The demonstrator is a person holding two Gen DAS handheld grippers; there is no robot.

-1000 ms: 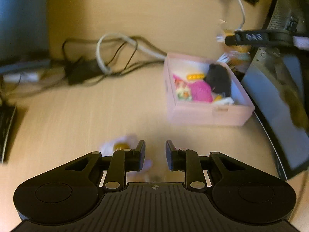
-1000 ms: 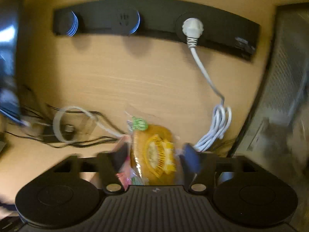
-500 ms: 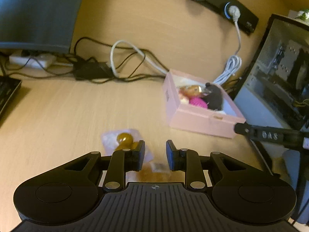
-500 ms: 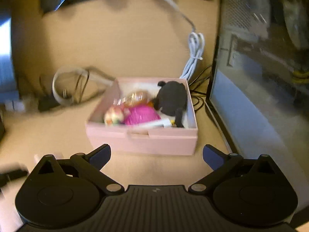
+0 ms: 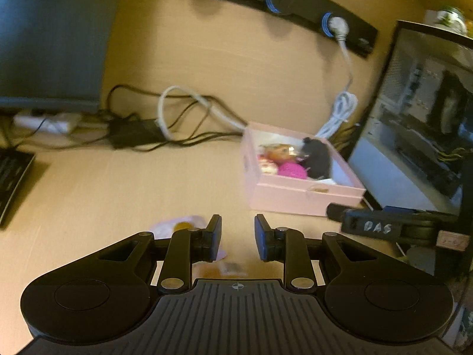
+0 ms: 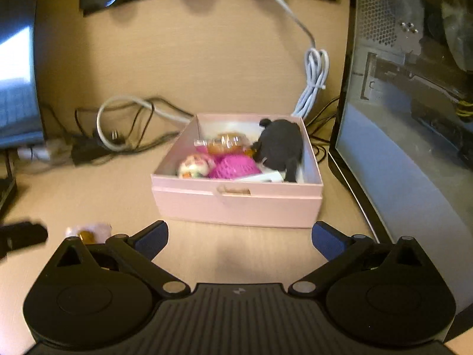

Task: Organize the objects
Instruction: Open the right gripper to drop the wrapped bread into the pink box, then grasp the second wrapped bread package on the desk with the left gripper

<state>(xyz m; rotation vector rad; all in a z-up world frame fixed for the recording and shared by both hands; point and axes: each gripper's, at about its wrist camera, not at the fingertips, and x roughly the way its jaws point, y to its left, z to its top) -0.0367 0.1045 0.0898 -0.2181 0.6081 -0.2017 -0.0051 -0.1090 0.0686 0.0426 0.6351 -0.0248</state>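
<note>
right wrist view: the right gripper point(image 6: 239, 235) hangs just in front of the pink box point(image 6: 236, 204), its blue-padded fingers spread wide with nothing between them. the box sits on the desk point(image 6: 124, 189) between a tangle of cables point(image 6: 118, 130) and the computer case point(image 6: 414, 118), and it already holds a wrapped pastry point(image 6: 226, 143), a pink knitted ball point(image 6: 235, 169), a black plush toy point(image 6: 280, 145) and a small patterned ball point(image 6: 193, 167).

from the left wrist view, the left gripper point(image 5: 238, 238) is low over the desk with its fingers a small gap apart and nothing gripped. a wrapped sweet in a pale crinkly packet point(image 5: 184, 226) lies on the desk touching or just beside the left finger, outside the gap — and another small amber packet point(image 5: 220, 269) shows under the gripper body, too blurred to identify.

judging from this, the loose sweet is the next thing to go into the box. the risk is a miss: the packet sits off to the side of the gap, so closing here would likely catch only the wrapper edge or push it away across the smooth desk. a thin-film pinch could also slip during the carry. the two grippers are near each other by the box, so a hasty swing might clip the right one or nudge the box.
</note>
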